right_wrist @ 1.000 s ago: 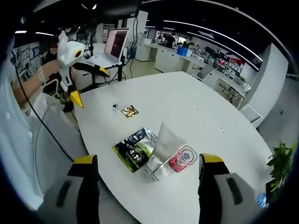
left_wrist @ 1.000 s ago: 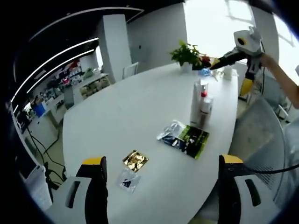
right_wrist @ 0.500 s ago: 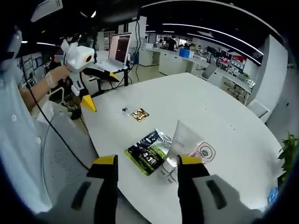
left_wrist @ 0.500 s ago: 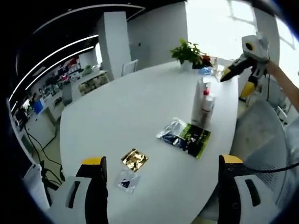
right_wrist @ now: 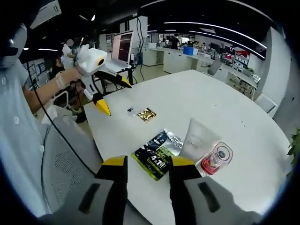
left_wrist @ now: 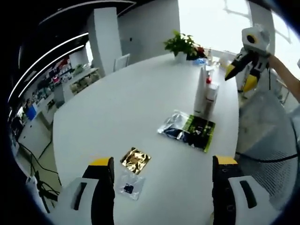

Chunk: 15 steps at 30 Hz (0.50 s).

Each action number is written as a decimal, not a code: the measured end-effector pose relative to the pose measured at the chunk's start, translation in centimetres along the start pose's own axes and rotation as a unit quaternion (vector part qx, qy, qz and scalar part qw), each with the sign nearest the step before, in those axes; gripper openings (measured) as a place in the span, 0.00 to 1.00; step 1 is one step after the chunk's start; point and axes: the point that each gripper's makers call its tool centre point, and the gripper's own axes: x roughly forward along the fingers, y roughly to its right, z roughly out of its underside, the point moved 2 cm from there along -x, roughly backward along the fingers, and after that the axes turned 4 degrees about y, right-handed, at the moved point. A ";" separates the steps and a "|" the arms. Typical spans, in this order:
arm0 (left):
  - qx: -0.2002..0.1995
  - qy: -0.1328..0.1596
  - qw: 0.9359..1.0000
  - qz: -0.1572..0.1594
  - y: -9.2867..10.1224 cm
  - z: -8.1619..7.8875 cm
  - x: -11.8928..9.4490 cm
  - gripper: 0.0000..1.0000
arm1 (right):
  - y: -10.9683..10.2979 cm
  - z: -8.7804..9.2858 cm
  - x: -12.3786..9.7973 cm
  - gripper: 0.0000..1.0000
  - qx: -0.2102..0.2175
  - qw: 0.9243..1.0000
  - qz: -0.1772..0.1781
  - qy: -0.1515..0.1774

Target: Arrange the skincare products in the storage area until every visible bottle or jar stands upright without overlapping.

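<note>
On the table, by descending size:

Table (left_wrist: 136,103): large, white, oval; all items are carried near one long edge. An office with desks and ceiling light strips is seen beyond it.

Potted plant (left_wrist: 180,44): set at the far end of the table in the left gripper view.

White tube (right_wrist: 199,139): the tallest product; seen standing upright in the left gripper view (left_wrist: 200,91), just right of the green-and-black sachet in the right gripper view.

Clear bottle with pink contents (right_wrist: 214,159): placed just beside the white tube, seemingly touching it; seen from above in the right gripper view. Whether a further small white bottle is part of the cluster cannot be told.

Green-and-black sachet (left_wrist: 199,133): laid flat, partly overlapping a silvery dark sachet (left_wrist: 174,127).

Gold foil sachet (left_wrist: 136,160): laid flat, well apart from the product cluster.

Small clear sachet (left_wrist: 129,186): laid flat, just beside the gold foil sachet, nearest the left gripper.

Left gripper (left_wrist: 159,197): held above the near table end; jaws spread wide, nothing between them. Also seen at the far left of the right gripper view (right_wrist: 115,91), held in a hand.

Right gripper (right_wrist: 147,185): held above the table edge, close to the green-and-black sachet; jaws set narrowly apart, nothing gripped. Also seen at the far right of the left gripper view (left_wrist: 241,75).
</note>
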 end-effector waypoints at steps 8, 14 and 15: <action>0.035 -0.013 0.999 0.032 -1.5 0.4 2.4 0.72 | -0.7 0.3 0.8 0.26 0.007 1.000 -0.006 -0.009; 0.048 -0.041 0.997 0.047 -3.1 1.8 4.3 0.68 | -1.3 0.4 1.2 0.25 0.008 1.000 -0.011 -0.013; 0.049 -0.044 0.997 0.050 -3.1 1.8 4.5 0.67 | -1.3 0.4 1.3 0.24 0.008 1.000 -0.011 -0.013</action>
